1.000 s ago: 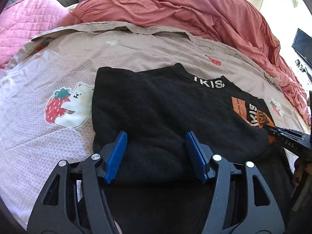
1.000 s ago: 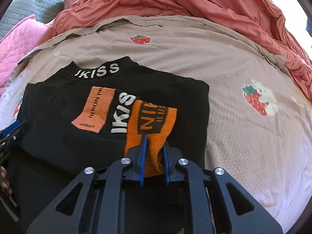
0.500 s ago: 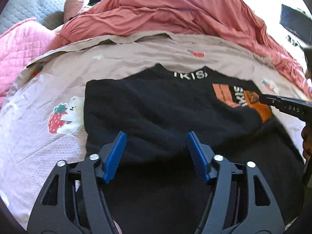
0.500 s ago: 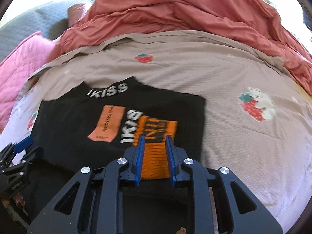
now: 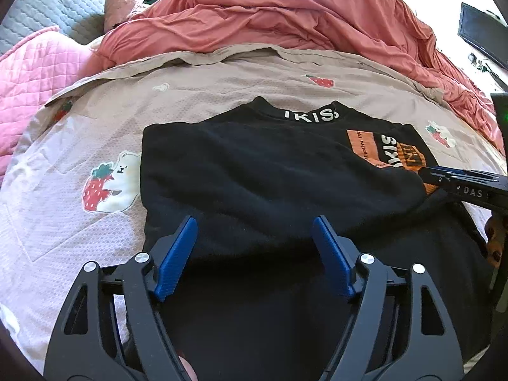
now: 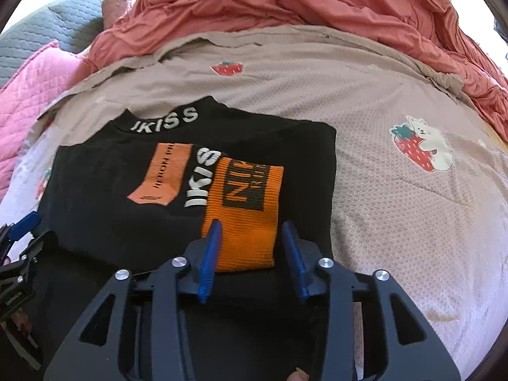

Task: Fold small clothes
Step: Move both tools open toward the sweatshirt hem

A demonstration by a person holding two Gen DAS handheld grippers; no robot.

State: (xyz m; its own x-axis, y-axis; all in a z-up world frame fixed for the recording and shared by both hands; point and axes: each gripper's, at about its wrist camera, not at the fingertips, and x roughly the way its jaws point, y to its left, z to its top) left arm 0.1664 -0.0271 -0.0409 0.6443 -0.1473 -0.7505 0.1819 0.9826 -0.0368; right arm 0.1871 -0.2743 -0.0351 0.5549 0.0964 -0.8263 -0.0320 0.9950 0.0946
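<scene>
A black sweater (image 5: 270, 171) with white "IKISS" lettering on its collar lies folded flat on the beige bed sheet (image 5: 222, 79). Its sleeve is folded across the chest, and the orange ribbed cuff (image 6: 247, 197) rests beside an orange patch. My left gripper (image 5: 254, 222) hovers over the sweater's near left part; its jaws are opening and hold nothing. My right gripper (image 6: 250, 225) is over the cuff's near end. Its jaws are opening, with the cuff lying flat between the blue pads (image 6: 209, 254), unpinched. Each gripper shows at the edge of the other's view: right gripper (image 5: 460, 184), left gripper (image 6: 22, 231).
A crumpled red duvet (image 5: 285, 9) is heaped along the far side of the bed. A pink quilt (image 5: 31, 79) and a grey quilted cover (image 5: 47, 9) lie far left. The sheet (image 6: 397, 206) has strawberry-bear prints. A dark screen (image 5: 482, 38) stands far right.
My right gripper's jaws have spread and let go of the orange cuff, which now lies flat. My left gripper's jaws have widened a little and it has drifted back over the sweater.
</scene>
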